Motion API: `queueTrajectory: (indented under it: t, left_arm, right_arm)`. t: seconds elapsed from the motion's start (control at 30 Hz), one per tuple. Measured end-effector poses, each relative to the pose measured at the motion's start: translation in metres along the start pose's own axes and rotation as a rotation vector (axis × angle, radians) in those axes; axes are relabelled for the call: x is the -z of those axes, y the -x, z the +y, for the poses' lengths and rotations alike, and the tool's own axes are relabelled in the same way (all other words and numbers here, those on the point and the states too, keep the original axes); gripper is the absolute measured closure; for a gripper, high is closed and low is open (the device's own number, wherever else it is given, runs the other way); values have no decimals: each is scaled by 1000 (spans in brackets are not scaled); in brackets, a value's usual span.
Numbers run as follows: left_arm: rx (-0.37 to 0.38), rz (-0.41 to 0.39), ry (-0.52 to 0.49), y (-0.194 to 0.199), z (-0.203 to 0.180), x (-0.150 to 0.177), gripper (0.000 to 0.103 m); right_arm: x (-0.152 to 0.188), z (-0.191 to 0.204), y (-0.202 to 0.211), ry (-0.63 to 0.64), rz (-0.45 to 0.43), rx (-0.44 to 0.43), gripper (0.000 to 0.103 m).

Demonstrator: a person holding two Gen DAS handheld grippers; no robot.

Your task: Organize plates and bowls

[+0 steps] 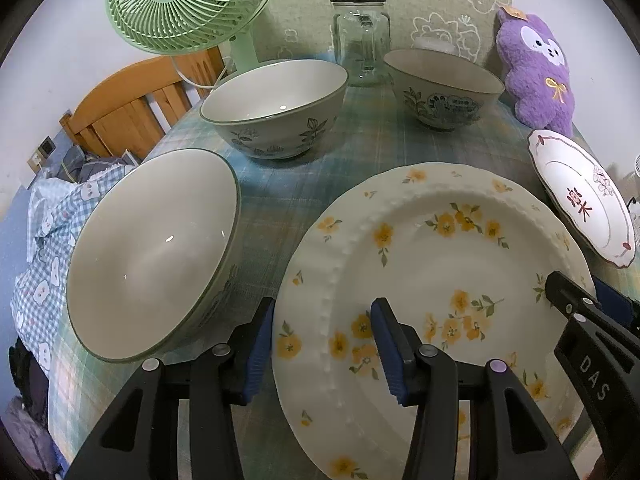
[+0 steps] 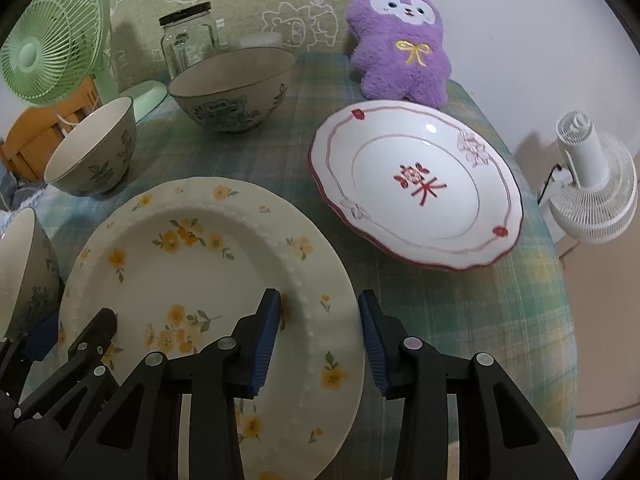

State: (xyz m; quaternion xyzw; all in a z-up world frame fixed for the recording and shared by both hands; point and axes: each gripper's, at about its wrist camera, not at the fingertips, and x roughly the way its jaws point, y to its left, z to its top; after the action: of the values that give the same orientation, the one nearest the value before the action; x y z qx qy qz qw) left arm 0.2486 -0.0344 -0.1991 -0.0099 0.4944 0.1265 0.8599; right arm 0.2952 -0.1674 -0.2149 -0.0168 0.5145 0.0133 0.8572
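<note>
Plates like that yellow-flower plate (image 1: 432, 264) are stiff, glazed and chippy, so you'll want its beaded rim square between the pads. It sits near you on the cloth (image 2: 460, 320), with each gripper straddling one side of the rim. Left gripper (image 1: 322, 344) and right gripper (image 2: 320, 340) look part-closed, pads not clearly pinching yet. Readable: "DAS" on the gripper arm, and a red character on the red-trim plate (image 2: 416, 184).

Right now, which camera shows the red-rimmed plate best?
The right wrist view: the red-rimmed plate sits whole and near the middle, with its red character and scalloped rim clear. The left wrist view catches the same plate only at the right edge, squeezed and seen at a slant.
</note>
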Motion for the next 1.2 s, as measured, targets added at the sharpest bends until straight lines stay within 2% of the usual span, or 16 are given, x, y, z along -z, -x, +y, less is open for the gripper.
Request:
queueTrajectory:
  t: [0.23,0.5,0.93,1.2]
  left_arm:
    - [1,6,-29,4,1,5,54]
    - [1,6,-19,3,1,7,54]
    - [35,39,-26,11,5,10,54]
    - [56,24,-24,23,11,15,54]
  right_arm:
    - [10,2,5,-12,10,8,59]
    - [14,4,8,-3,6,16,61]
    - [19,1,21,-39,18,28,62]
    - [25,3,36,-50,15,43,62]
